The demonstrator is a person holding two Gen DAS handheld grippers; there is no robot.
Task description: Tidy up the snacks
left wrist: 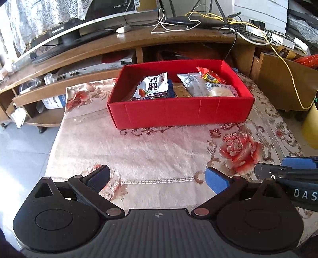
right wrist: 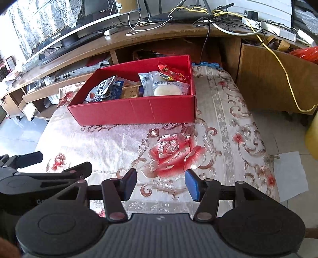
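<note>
Both grippers carry nothing: our left gripper (left wrist: 157, 178) and right gripper (right wrist: 161, 183) hold their blue pads apart over bare floral tablecloth (right wrist: 174, 152) at the bottom of each frame. Snack packets (left wrist: 152, 86) sit inside the red box (left wrist: 178, 113), upper centre. We judge the packing looks finished; next we need any stray snack, and we see 0.

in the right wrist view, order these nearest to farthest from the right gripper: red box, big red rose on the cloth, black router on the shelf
1. Big red rose, on the cloth just ahead of the right gripper.
2. Red box, mid-table, left of centre.
3. Black router, on the wooden shelf at the back.
</note>
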